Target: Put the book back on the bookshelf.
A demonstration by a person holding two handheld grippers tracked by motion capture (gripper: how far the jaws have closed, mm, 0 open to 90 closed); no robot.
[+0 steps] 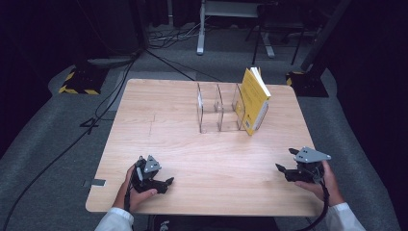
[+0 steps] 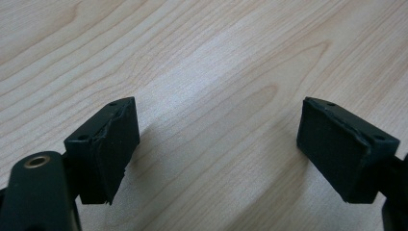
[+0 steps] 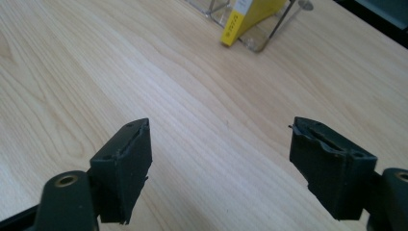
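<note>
The two black hand-held grippers, left gripper (image 1: 169, 181) and right gripper (image 1: 279, 167), rest wide apart-jawed and empty on the pale wooden table (image 1: 183, 144); the yellow paperback book (image 1: 253, 99) already leans in the clear acrylic divider rack (image 1: 216, 108), so little seems left.

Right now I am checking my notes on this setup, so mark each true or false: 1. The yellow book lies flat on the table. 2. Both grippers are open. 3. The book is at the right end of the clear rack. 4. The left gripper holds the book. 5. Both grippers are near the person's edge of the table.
1. False. The yellow book stands tilted in the clear rack.
2. True. The left gripper and the right gripper both have their jaws wide apart over bare wood.
3. True, as the high view shows it.
4. False. It holds nothing; the book is far from it.
5. True. Both sit by the near edge of the table.
</note>
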